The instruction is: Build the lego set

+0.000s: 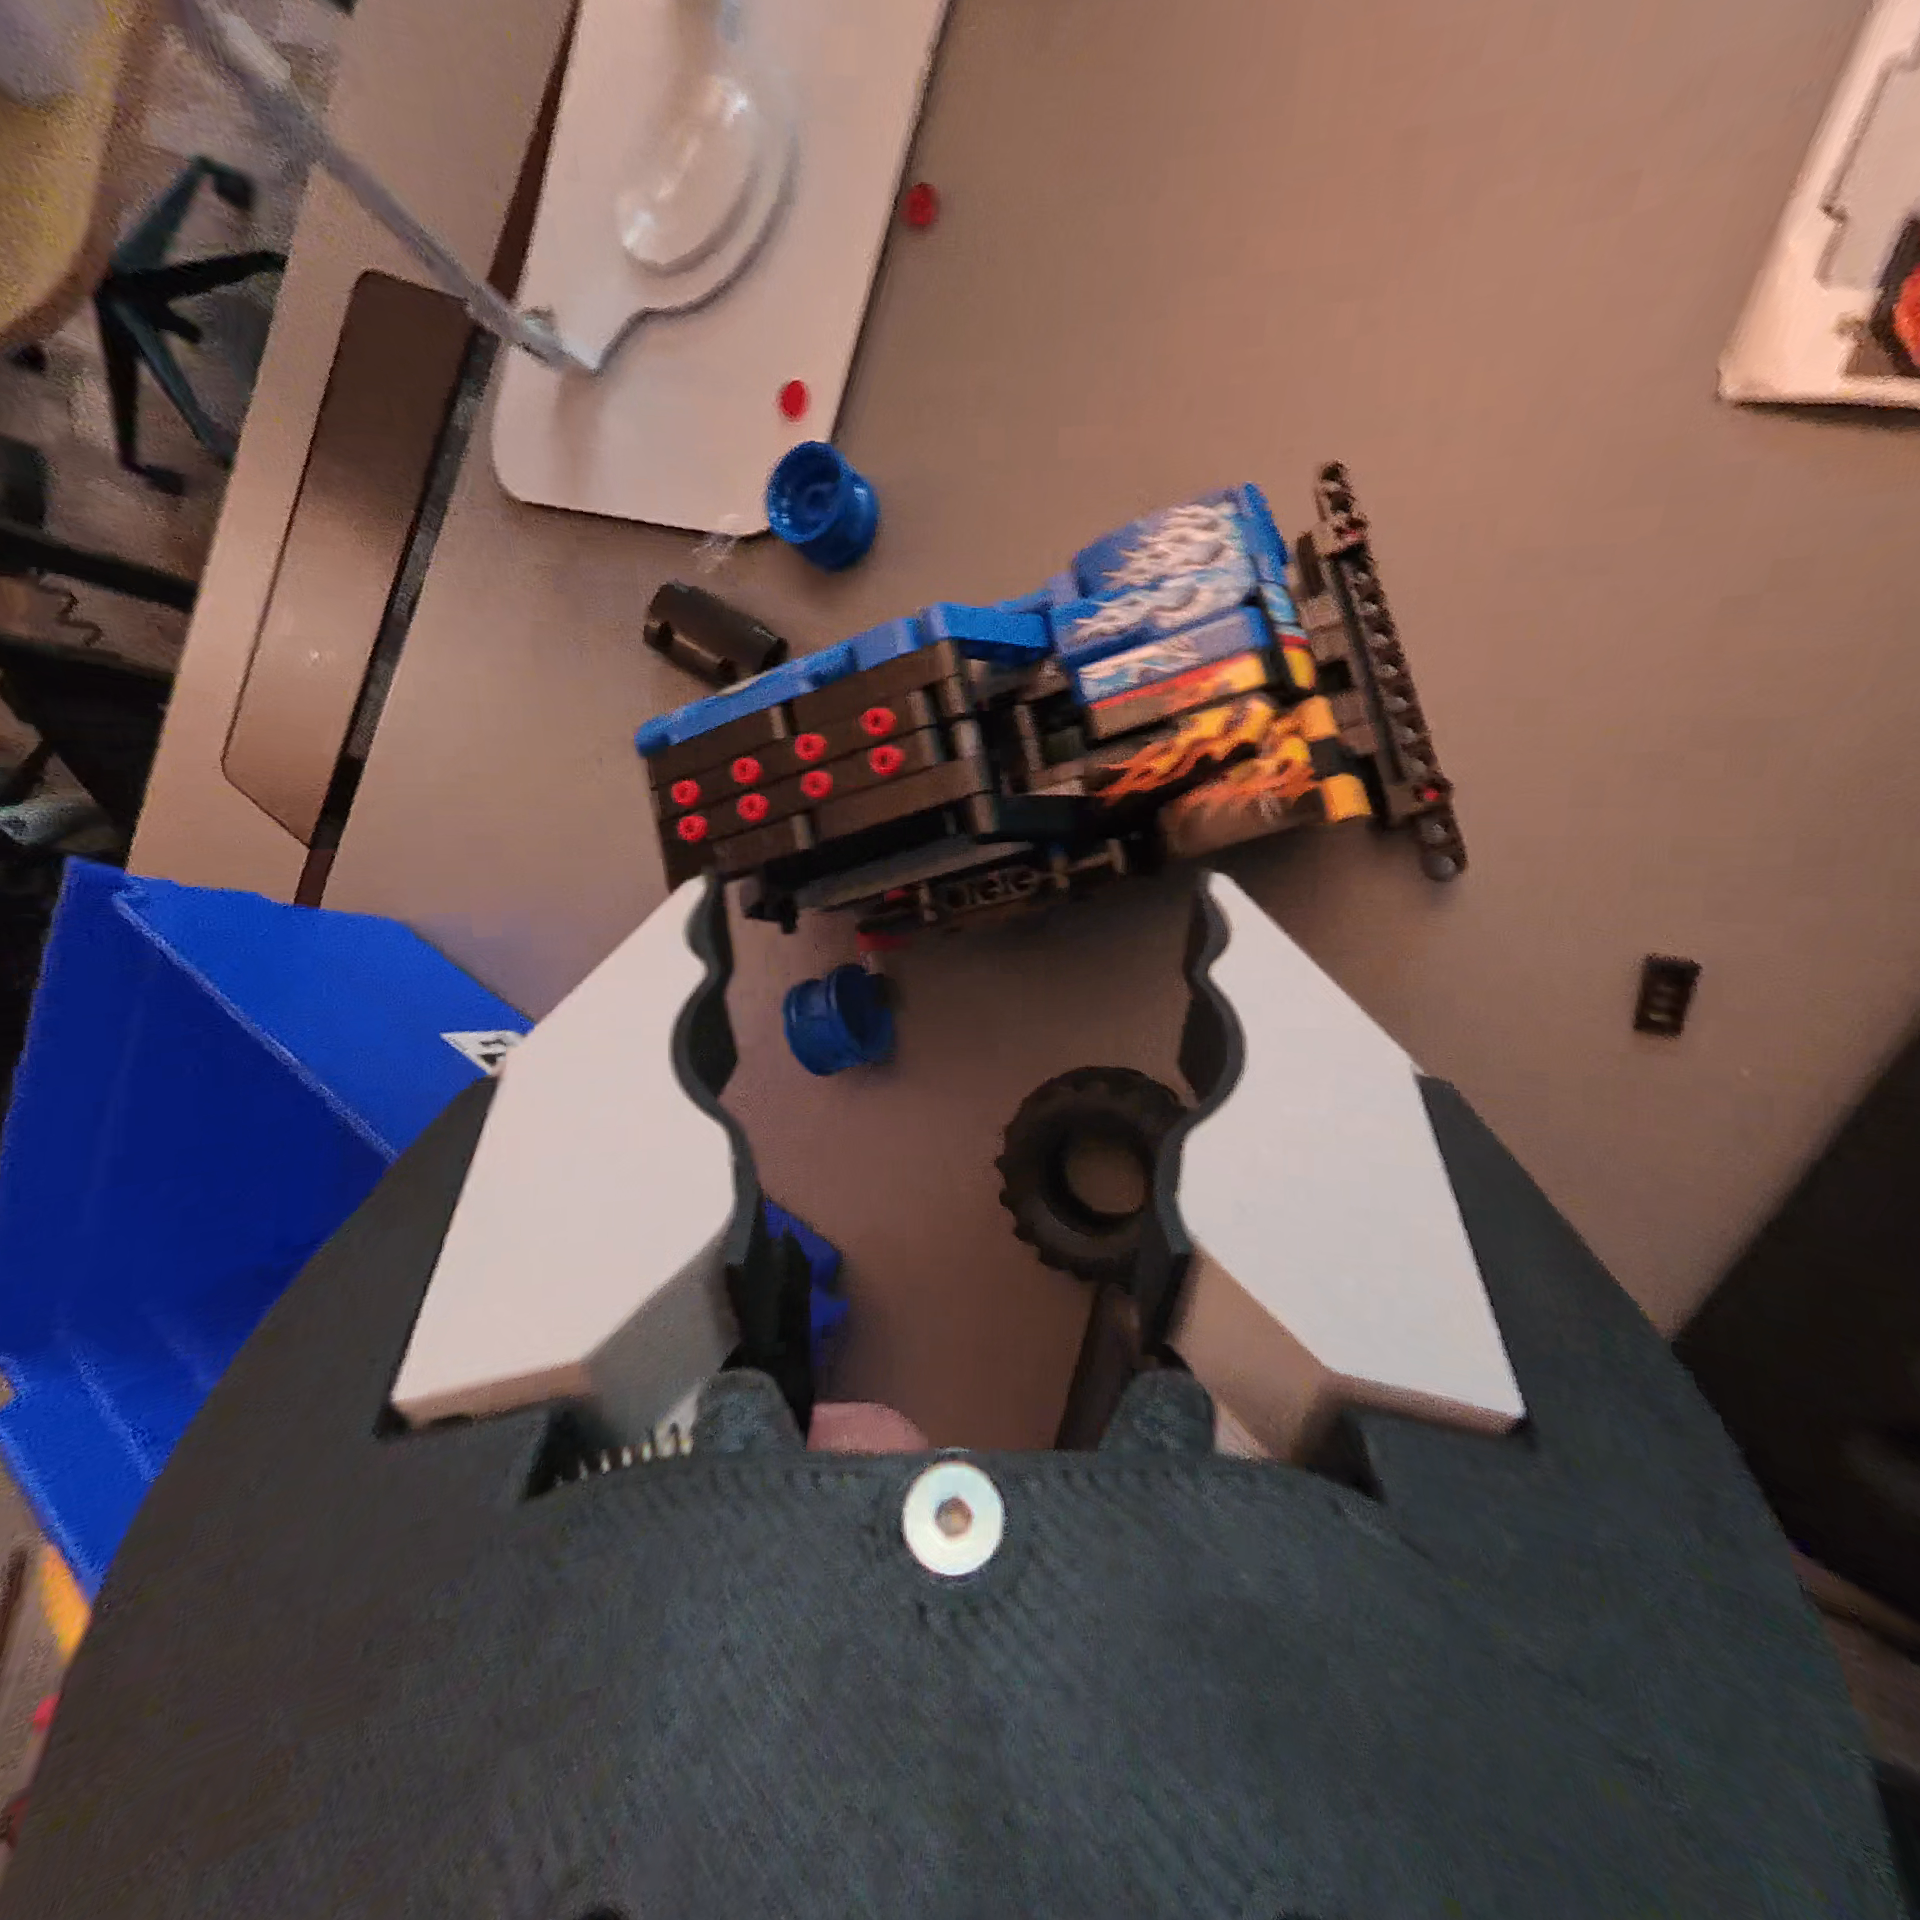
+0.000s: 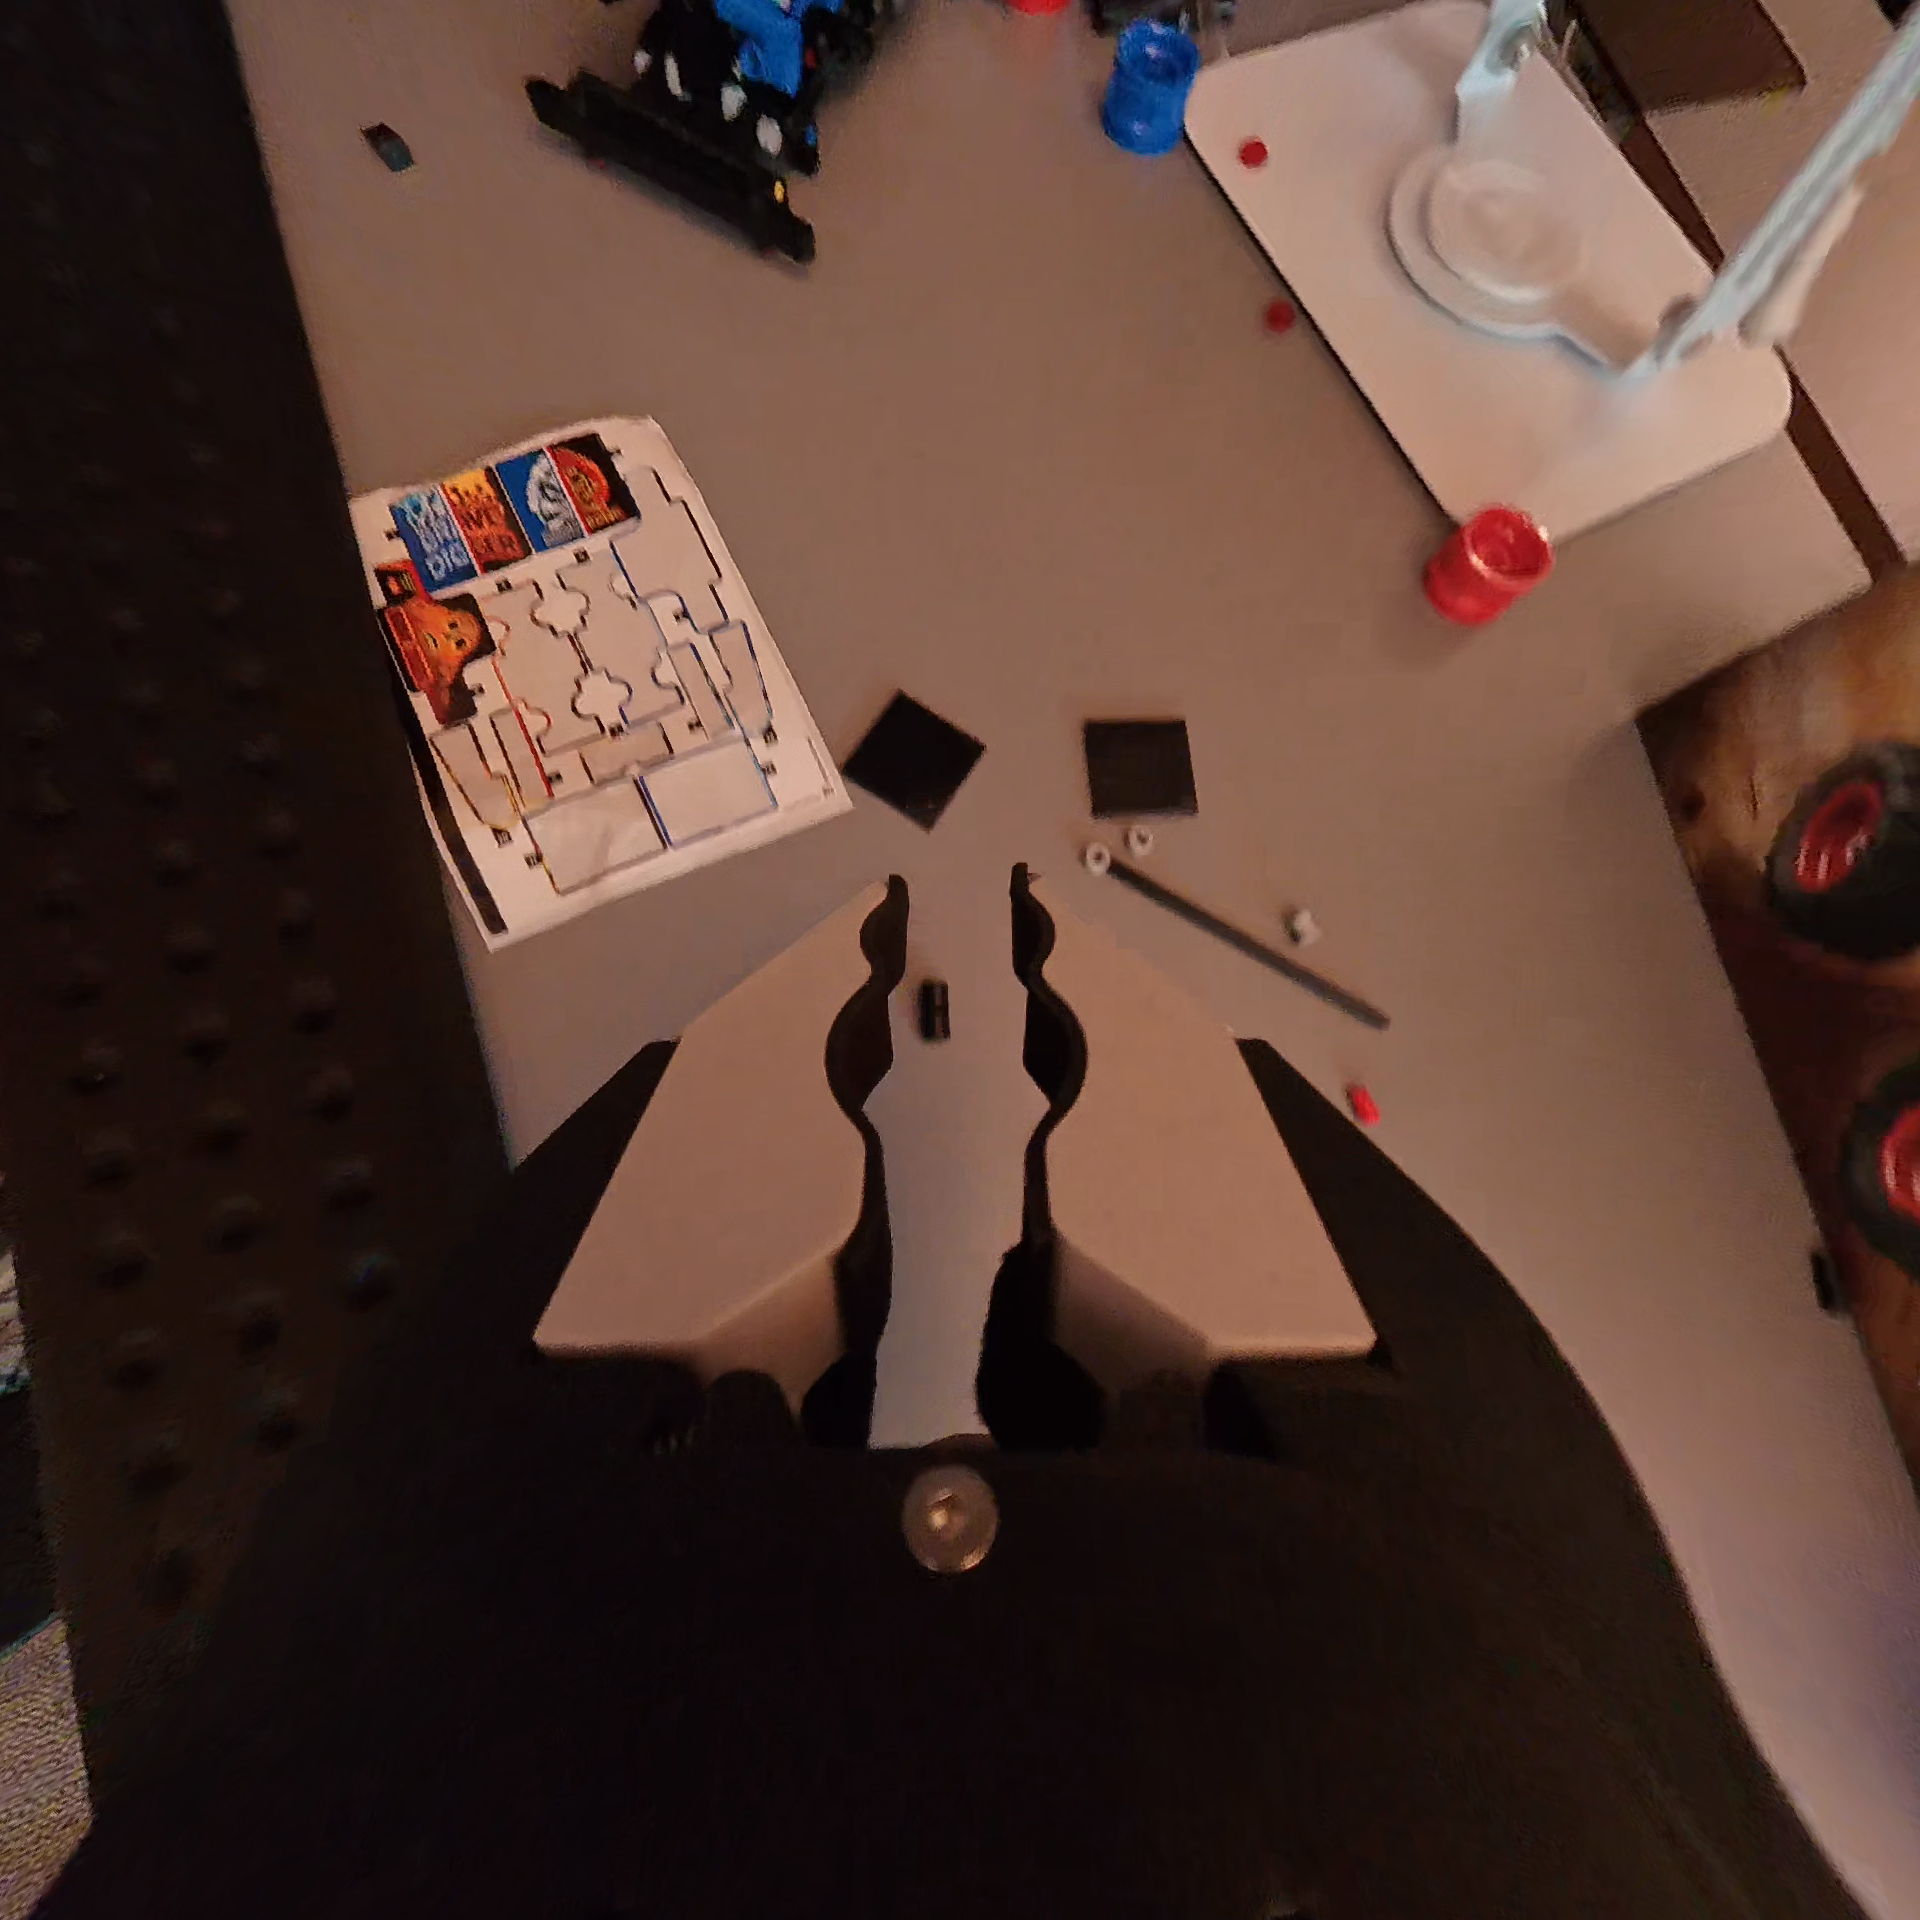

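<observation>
Left gripper [image 1: 956, 904] spread wide, fingers apart, empty, tips just short of the truck [image 1: 1039, 717]. Truck sitting on the desk [image 1: 1351, 312], blue and black with flame stickers, no wheels on yet. Blue rim [image 1: 837, 1018] and black tyre [image 1: 1091, 1169] lying between the fingers, nearer the camera; second blue rim [image 1: 821, 504] and a black part [image 1: 712, 629] beyond the truck.

Right gripper [image 2: 956, 883] also empty, fingers narrowly apart, poised over a tiny black pin [image 2: 933, 1006]. Nearby: sticker sheet [image 2: 592, 665], two black tiles [image 2: 914, 758], axle [image 2: 1247, 956] with white bushes, red rim [image 2: 1486, 561].

Risks, as a guess: pin small enough to roll or skid off a fingertip if closed off-centre; wavy fingers likely to pinch it askew. Left fingers closing on the truck's underside could pop loose plates or push it along the desk, nothing bracing it. Tyre and rim easily knocked.

Hard to make out: both views blurred; truck's far side and underside hidden; truck cropped at the right view's top edge; wheels at that view's right edge cut off; dark shape by the left finger's base unclear.
</observation>
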The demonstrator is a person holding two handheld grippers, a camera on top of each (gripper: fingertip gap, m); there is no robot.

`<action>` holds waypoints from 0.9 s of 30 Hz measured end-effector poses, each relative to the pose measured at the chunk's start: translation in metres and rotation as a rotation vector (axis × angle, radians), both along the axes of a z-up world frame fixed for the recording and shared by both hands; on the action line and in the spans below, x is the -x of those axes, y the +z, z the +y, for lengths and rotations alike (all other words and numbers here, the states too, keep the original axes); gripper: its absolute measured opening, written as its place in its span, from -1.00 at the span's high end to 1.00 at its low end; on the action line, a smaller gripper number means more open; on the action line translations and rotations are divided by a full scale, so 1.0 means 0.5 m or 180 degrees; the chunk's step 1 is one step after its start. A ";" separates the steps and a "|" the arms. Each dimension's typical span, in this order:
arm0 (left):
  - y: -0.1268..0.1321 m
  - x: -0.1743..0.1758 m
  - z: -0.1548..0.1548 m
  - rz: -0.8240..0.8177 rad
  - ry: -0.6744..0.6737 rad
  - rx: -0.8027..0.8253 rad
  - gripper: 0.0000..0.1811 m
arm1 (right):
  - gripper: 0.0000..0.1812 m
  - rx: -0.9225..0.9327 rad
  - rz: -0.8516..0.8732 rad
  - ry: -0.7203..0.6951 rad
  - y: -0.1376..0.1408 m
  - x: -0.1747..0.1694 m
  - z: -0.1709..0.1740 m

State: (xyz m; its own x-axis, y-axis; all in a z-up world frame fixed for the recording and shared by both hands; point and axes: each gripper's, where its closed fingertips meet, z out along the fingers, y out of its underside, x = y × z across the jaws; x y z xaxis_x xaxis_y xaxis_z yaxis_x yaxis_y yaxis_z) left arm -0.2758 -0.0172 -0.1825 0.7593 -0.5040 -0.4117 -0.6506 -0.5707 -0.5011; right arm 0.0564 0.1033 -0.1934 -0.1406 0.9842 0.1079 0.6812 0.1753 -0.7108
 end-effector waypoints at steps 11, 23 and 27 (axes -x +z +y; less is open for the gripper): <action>-0.063 0.019 0.034 -0.0498 0.0150 0.0363 -0.02 | 0.80 -0.0181 -0.0035 0.0629 0.017 0.167 -0.092; -0.065 -0.104 0.086 -0.0632 -0.0799 0.0213 0.11 | 0.77 -0.0400 0.0409 0.0844 0.034 0.340 -0.118; -0.054 -0.076 0.075 -0.0360 -0.0693 0.0121 0.18 | 0.76 -0.0631 0.0400 0.0865 0.025 0.378 -0.112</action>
State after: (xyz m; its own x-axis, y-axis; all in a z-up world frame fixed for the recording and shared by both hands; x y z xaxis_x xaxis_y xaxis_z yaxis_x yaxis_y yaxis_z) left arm -0.2380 0.0205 -0.2094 0.6712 -0.6743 -0.3080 -0.7013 -0.4430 -0.5585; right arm -0.1325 0.0472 -0.1809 -0.3678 0.8708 0.3262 0.5001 0.4810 -0.7201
